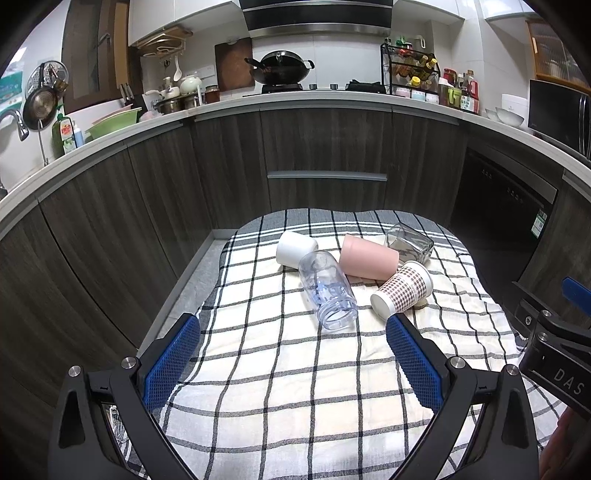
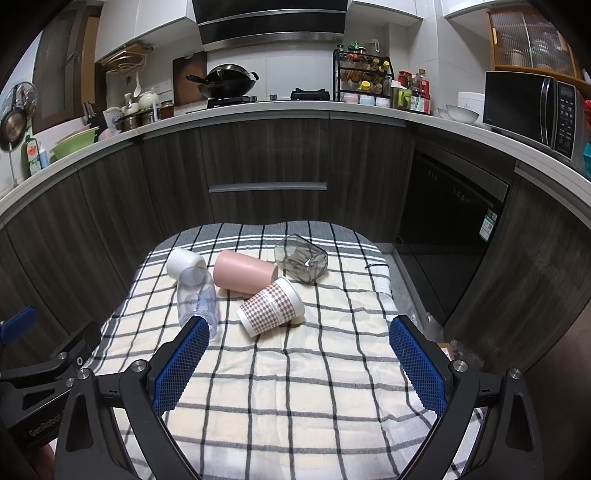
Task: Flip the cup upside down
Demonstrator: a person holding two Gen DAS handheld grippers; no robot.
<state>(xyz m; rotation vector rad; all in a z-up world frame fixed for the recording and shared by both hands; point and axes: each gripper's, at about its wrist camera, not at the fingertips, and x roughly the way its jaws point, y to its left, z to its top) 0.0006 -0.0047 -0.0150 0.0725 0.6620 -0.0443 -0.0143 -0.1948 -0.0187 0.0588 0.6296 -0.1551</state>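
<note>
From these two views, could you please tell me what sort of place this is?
A home kitchen, most likely: a wok sits on a stove under a range hood, a microwave stands on the counter, and a spice rack stands beside the stove.

The cloth (image 1: 295, 369) is soft woven fabric, matt, cream with dark checks, lightly rumpled. The white cup (image 1: 295, 248) and the pink cup (image 1: 367, 260) look like smooth matt plastic. The clear cup (image 1: 328, 290) is glossy see-through plastic with faint blue print. The checked cup (image 1: 402, 291) looks like paper with a houndstooth sleeve and a smooth white rim. The grey cup (image 1: 412, 243) is smoky, faceted and glossy; glass or plastic, I cannot tell. Both the left gripper (image 1: 293, 349) and right gripper (image 2: 297, 350) are matt black plastic with shiny metal bolts and rough, dimpled blue pads (image 2: 181, 365). The cabinets (image 1: 325, 155) show dark matt wood grain.
</note>
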